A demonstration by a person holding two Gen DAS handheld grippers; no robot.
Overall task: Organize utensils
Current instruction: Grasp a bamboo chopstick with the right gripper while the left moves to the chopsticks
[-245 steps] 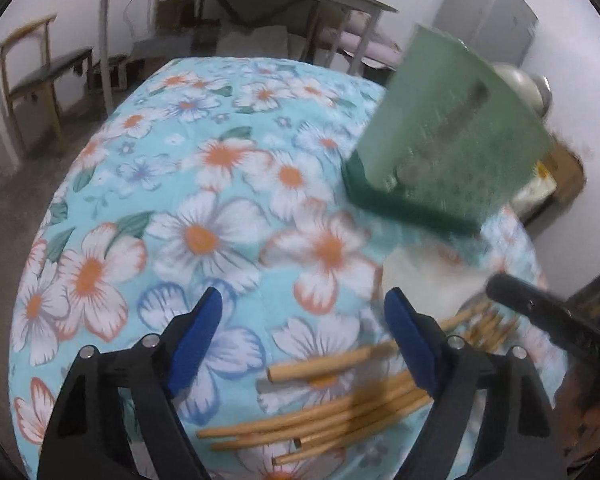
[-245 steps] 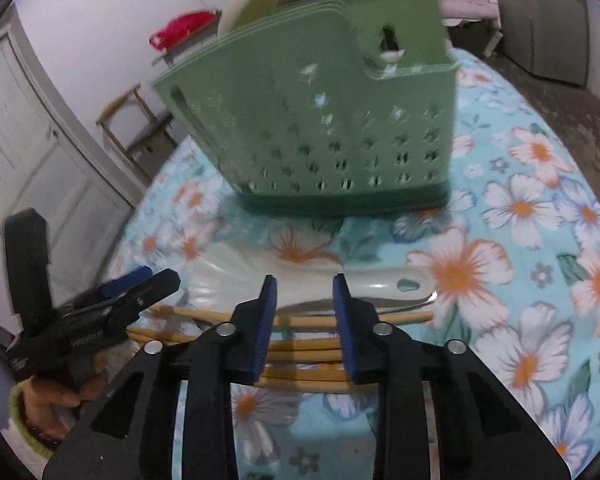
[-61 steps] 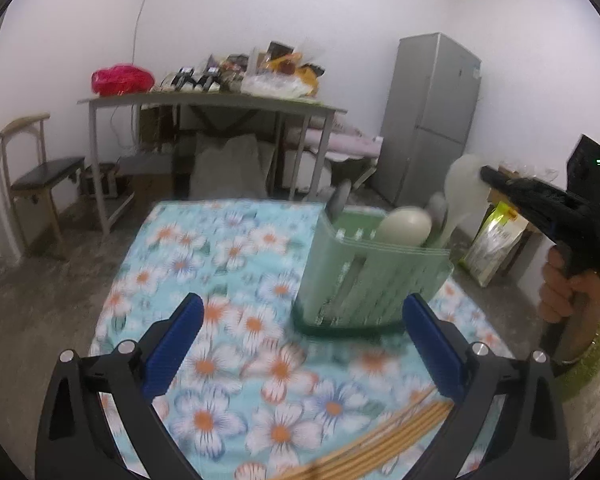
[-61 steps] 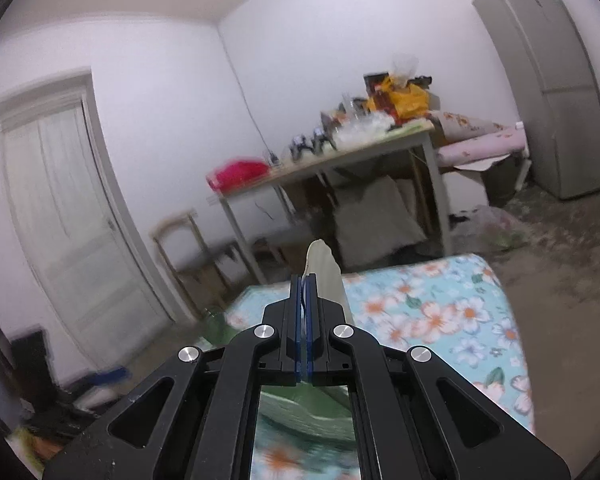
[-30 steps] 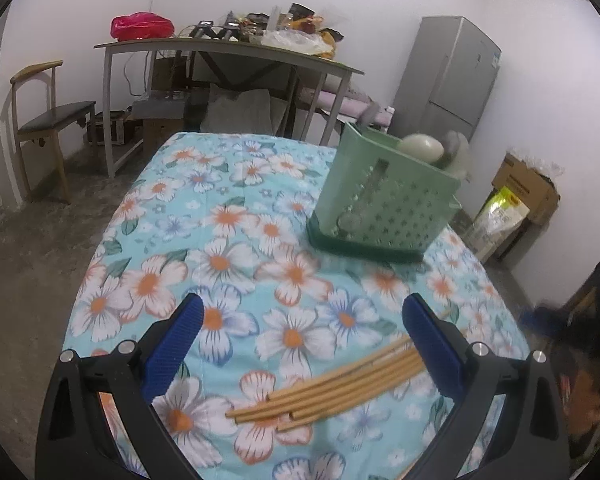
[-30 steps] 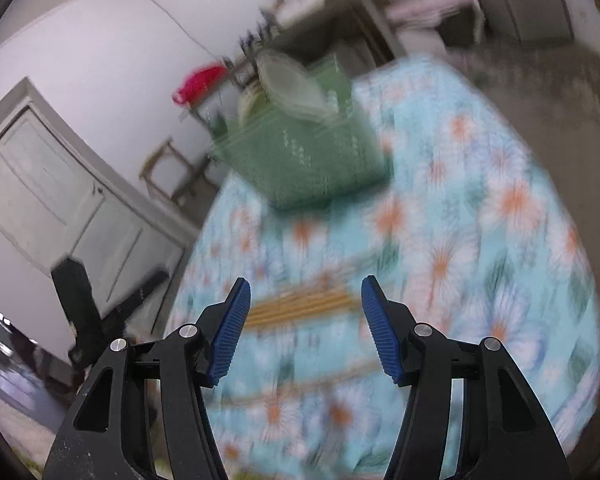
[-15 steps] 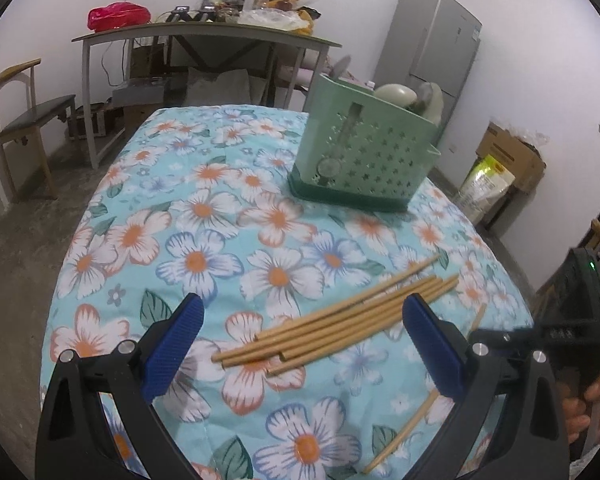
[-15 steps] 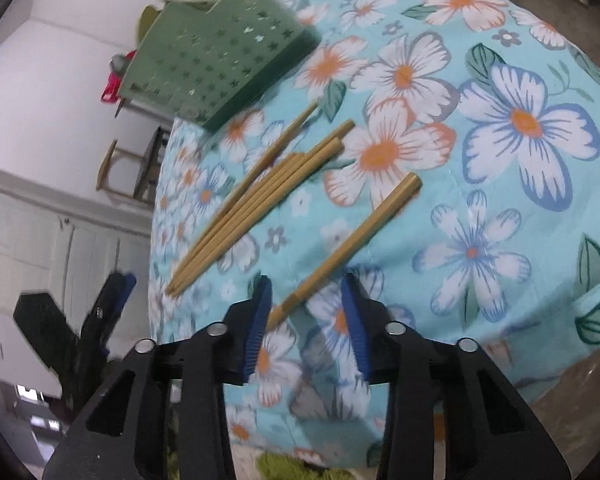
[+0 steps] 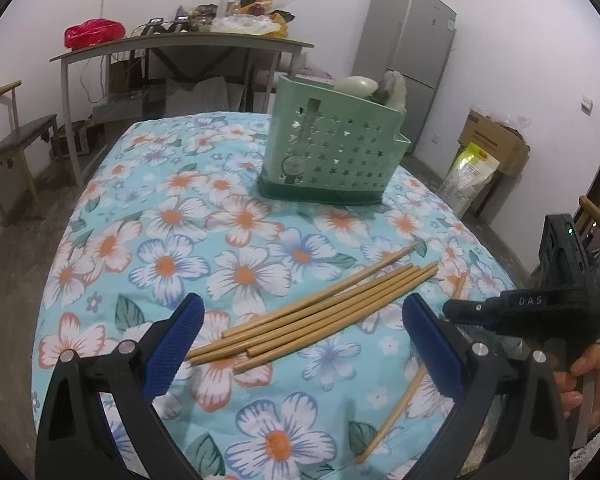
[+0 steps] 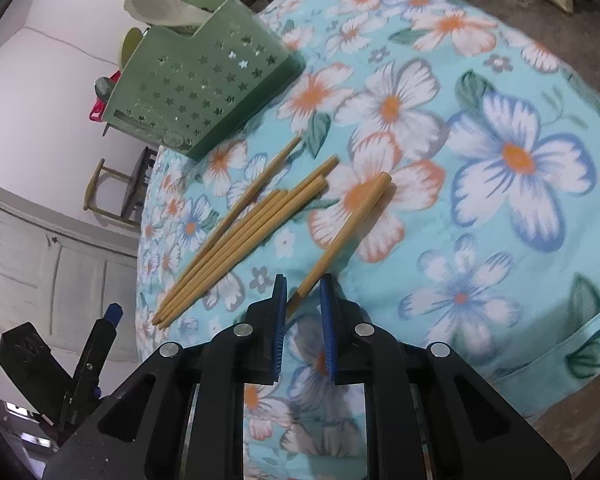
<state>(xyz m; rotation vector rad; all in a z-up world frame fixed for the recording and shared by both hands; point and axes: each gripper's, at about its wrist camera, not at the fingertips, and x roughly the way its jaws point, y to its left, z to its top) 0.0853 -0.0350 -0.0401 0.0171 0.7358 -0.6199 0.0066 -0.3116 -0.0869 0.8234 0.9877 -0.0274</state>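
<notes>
A bundle of several bamboo chopsticks [image 9: 312, 312] lies on the flowered tablecloth; it also shows in the right wrist view [image 10: 244, 232]. One single chopstick [image 10: 348, 224] lies apart to the right, its near end between the jaws of my right gripper [image 10: 303, 292], which is narrowly open around it. That chopstick shows in the left wrist view [image 9: 404, 396] too. The green utensil basket [image 9: 332, 148] stands at the back with spoons in it, also seen in the right wrist view [image 10: 204, 76]. My left gripper [image 9: 300, 328] is wide open, just above the bundle's near end.
The round table's cloth [image 9: 160, 240] drops off at the edges [image 10: 560, 360]. Behind stand a grey table [image 9: 172, 44] with clutter, a chair [image 9: 4, 140], a fridge [image 9: 412, 48] and boxes [image 9: 488, 148]. My right gripper body [image 9: 540, 312] is at the table's right edge.
My right gripper has come down to the single chopstick and narrowed its jaws around its near end. My left gripper has moved slightly closer to the bundle and stays wide open.
</notes>
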